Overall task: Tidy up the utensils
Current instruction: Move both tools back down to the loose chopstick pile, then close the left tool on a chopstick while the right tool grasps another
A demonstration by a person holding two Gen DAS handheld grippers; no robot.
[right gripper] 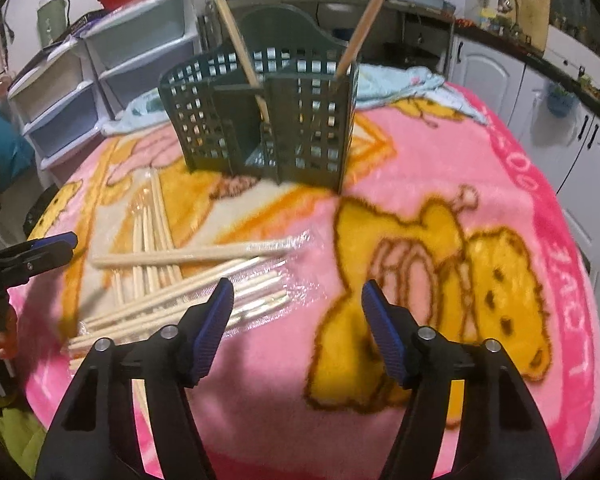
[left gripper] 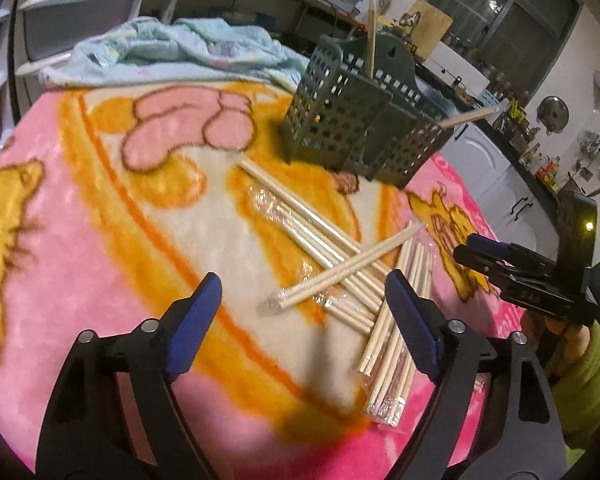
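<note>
Green basket [right gripper: 260, 120], upper centre, holds two leaning chopsticks [right gripper: 236, 36]; wrapped chopsticks [left gripper: 340, 264] blur below; left claw [left gripper: 300, 312] and right claw [right gripper: 296, 320] released.

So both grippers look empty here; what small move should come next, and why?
Probably lower the left gripper onto the loose chopstick lying crosswise on top of the pile and close on it. Both grippers are open and empty, the green holder has only two chopsticks standing in it, and that top stick already sits between the left fingers.
</note>
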